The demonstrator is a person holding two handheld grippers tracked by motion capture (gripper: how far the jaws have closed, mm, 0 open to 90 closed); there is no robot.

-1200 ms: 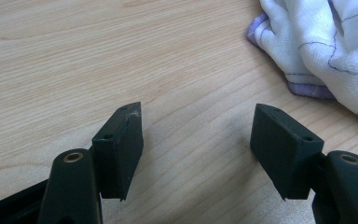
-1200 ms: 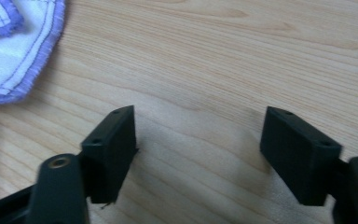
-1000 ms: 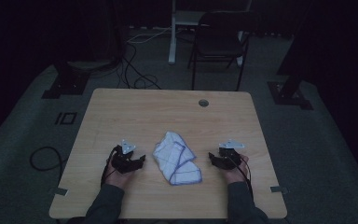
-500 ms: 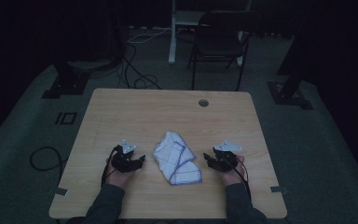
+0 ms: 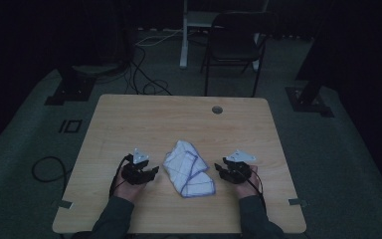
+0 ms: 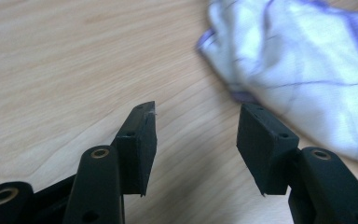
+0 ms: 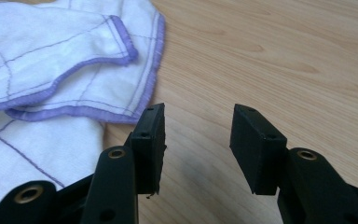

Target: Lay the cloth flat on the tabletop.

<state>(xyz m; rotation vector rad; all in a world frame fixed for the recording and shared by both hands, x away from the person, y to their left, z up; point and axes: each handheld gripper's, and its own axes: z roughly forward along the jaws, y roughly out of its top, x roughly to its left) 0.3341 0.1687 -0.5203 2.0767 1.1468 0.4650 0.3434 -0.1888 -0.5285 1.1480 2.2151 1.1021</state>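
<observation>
2 hand-held grippers flank a crumpled white cloth point(image 5: 187, 168) with purple stitched edging, which lies on the near half of the wooden desk point(image 5: 179, 119), roughly midway between them. The left hand-held gripper point(image 5: 151, 172) sits just beside the cloth's left edge, its jaws spread wide with nothing between them; in the left gripper view the cloth point(image 6: 303, 70) lies ahead and to the right of its open jaws. The right hand-held gripper point(image 5: 220, 170) points inward at the cloth's right side, also wide open and empty, with the folded hem point(image 7: 70, 70) just past its left jaw. Coming in from opposite sides likely lets each hand-held gripper take 1 edge, to spread or fold the cloth.
</observation>
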